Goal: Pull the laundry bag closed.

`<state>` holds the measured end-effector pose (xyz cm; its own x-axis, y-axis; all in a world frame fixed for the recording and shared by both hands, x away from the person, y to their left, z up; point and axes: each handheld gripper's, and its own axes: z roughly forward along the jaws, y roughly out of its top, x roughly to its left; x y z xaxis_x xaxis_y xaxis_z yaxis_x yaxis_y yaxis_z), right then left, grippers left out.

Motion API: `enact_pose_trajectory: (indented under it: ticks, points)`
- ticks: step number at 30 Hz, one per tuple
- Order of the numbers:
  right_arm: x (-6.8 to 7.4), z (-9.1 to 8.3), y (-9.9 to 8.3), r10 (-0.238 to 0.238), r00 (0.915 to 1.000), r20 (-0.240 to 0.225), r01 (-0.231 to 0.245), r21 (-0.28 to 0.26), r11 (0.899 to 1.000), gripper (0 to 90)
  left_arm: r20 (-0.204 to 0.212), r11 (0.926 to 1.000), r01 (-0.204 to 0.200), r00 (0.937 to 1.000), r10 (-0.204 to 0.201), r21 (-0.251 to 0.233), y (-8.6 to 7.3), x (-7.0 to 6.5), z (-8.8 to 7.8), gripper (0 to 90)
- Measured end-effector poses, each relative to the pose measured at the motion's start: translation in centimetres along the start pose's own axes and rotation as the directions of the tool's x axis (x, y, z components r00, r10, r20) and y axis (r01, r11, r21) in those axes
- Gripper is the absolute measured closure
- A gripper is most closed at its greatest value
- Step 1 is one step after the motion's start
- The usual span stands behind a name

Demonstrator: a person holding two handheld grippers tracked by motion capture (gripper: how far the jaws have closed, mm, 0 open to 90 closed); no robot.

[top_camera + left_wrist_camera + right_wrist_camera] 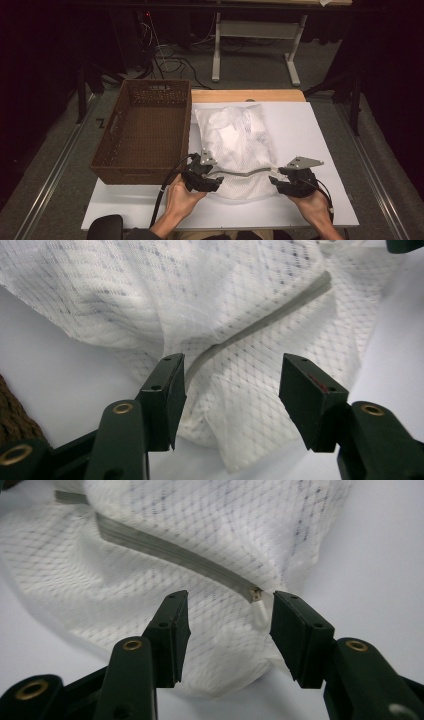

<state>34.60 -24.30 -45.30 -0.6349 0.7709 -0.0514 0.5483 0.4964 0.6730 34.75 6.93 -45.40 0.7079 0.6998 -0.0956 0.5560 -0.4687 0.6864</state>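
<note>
A white mesh laundry bag (pixel 236 145) stuffed with white cloth lies on the white table top (pixel 300 125), its grey zipper (pixel 245 173) running across the near end. My left gripper (pixel 218 181) is at the bag's near-left corner; its jaws stand open over the mesh (pixel 235 405) and the zipper's end (pixel 210 352), pressing on nothing. My right gripper (pixel 273 181) is at the near-right corner, also open. In the right gripper view the zipper (pixel 165 547) ends at a small pull (pixel 259 602) just ahead of the jaws.
A brown woven basket (pixel 145 131) stands empty at the left, partly off the table top, close to my left hand. A wooden strip (pixel 247 95) borders the far edge. Table legs and cables lie on the floor beyond.
</note>
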Motion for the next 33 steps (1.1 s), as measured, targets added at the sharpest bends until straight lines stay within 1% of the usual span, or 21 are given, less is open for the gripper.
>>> enact_pose_trajectory:
  ticks: [3, 6, 7, 9, 11, 14, 15, 18, 19, 21, 23, 26, 28, 30, 31, 33]
  points:
    - [0.7, -0.5, -0.4, 0.005, 0.9998, -0.018, -0.005, -0.011, 1.0, 50.1, -0.002, 0.9999, -0.012, 0.9999, 0.012, -0.009, -0.7, -0.1, -0.6, 44.2]
    - [1.3, -0.6, -0.8, -0.009, 0.9996, -0.026, 0.009, -0.017, 1.0, 49.7, -0.001, 0.9997, -0.021, 0.9998, 0.021, -0.007, -1.5, -0.1, -0.9, 44.3]
    - [1.5, -0.6, -0.9, -0.015, 0.9996, -0.026, 0.015, -0.014, 1.0, 49.6, 0.0, 0.9998, -0.019, 0.9998, 0.019, -0.004, -1.8, 0.0, -0.9, 44.7]
    - [1.6, -0.3, -1.2, -0.019, 0.9994, -0.03, 0.018, -0.015, 1.0, 49.5, 0.007, 0.9999, -0.014, 0.9999, 0.014, -0.006, -2.3, 0.1, -0.9, 45.2]
    - [1.6, 0.0, -1.4, -0.012, 0.9994, -0.034, 0.012, -0.012, 1.0, 49.4, 0.01, 0.9999, -0.007, 0.9999, 0.007, -0.007, -2.7, 0.3, -0.9, 45.5]
    - [1.6, 0.3, -1.7, 0.001, 0.9993, -0.038, -0.002, -0.021, 1.0, 49.7, 0.006, 0.9999, -0.012, 0.9999, 0.013, -0.008, -3.0, 0.3, -0.7, 45.3]
    - [1.6, 0.5, -1.8, -0.001, 0.9992, -0.04, 0.0, -0.026, 1.0, 50.1, 0.011, 0.9999, -0.01, 0.9999, 0.01, -0.006, -3.1, 0.3, -0.6, 45.2]
    - [1.6, 0.9, -2.1, -0.014, 0.9989, -0.044, 0.014, -0.016, 1.0, 51.6, 0.015, 1.0, -0.006, 0.9999, 0.006, 0.002, -3.2, 0.2, -0.2, 44.9]
    - [1.5, 1.1, -2.1, -0.02, 0.9989, -0.042, 0.019, -0.014, 1.0, 51.8, 0.015, 1.0, -0.01, 0.9998, 0.01, 0.0, -3.2, 0.2, -0.1, 44.6]
    - [1.2, 1.2, -2.2, -0.002, 0.9989, -0.046, 0.001, -0.022, 1.0, 52.4, 0.013, 0.9999, -0.007, 0.9999, 0.007, -0.008, -3.4, 0.2, 0.0, 44.5]
    - [1.0, 1.3, -2.3, 0.013, 0.9989, -0.045, -0.015, -0.03, 0.999, 52.4, 0.02, 1.0, 0.001, 0.9998, 0.0, -0.005, -3.6, 0.3, 0.3, 44.5]
    - [0.7, 1.2, -2.5, 0.016, 0.9995, -0.028, -0.017, -0.038, 0.999, 52.5, 0.02, 1.0, 0.002, 0.9998, -0.002, 0.002, -3.8, 0.3, 0.6, 44.4]
    - [0.4, 1.1, -2.7, 0.032, 0.9991, -0.029, -0.033, -0.047, 0.998, 52.5, 0.015, 1.0, 0.005, 0.9999, -0.005, -0.002, -3.9, 0.3, 0.6, 44.4]
    - [0.1, 1.0, -2.9, 0.041, 0.9988, -0.025, -0.043, -0.057, 0.997, 52.5, 0.013, 0.9999, 0.01, 0.9999, -0.01, -0.013, -4.0, 0.4, 0.6, 44.4]
    - [0.1, 0.9, -3.0, 0.047, 0.9987, -0.019, -0.048, -0.057, 0.997, 52.5, 0.005, 0.9997, 0.008, 1.0, -0.008, -0.024, -4.1, 0.3, 0.6, 44.5]
    - [-0.1, 0.8, -3.2, 0.045, 0.999, -0.004, -0.045, -0.052, 0.998, 52.5, -0.005, 0.9995, 0.005, 1.0, -0.005, -0.033, -4.3, 0.3, 0.6, 45.2]
